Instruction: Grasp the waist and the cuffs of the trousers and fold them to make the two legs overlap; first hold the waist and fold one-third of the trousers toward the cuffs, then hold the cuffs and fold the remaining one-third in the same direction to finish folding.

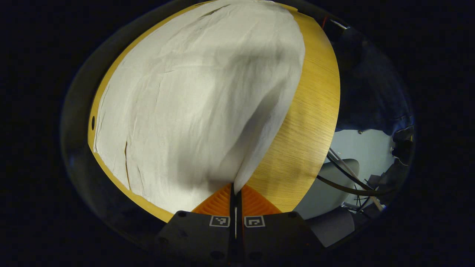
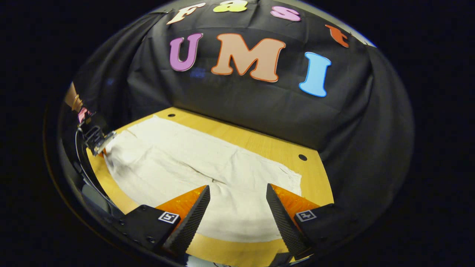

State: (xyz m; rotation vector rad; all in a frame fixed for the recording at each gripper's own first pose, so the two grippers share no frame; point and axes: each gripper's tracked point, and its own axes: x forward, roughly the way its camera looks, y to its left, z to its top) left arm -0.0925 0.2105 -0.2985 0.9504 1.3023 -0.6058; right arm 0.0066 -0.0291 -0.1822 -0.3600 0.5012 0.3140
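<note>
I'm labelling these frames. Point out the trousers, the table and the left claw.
trousers [image 2: 193, 167]: right gripper view, middle of the cloth.
table [image 1: 311, 111]: left gripper view, bare wood beside the cloth.
left claw [image 1: 235, 191]: left gripper view, between its fingertips.

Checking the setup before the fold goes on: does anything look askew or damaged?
Nothing damaged. The trousers lie wrinkled on the table, one edge lifted, pinched by the left hand-held gripper; the right hand-held gripper hovers open.

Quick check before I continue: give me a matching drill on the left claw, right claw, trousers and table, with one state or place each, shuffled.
Things:
1. left claw
2. right claw
3. trousers
4. table

States:
A. wooden, with round holes
B. open above the cloth
C. shut on a cloth edge
D. pale, spread flat, one edge lifted

Pairs: 1-C, 2-B, 3-D, 4-A
</note>
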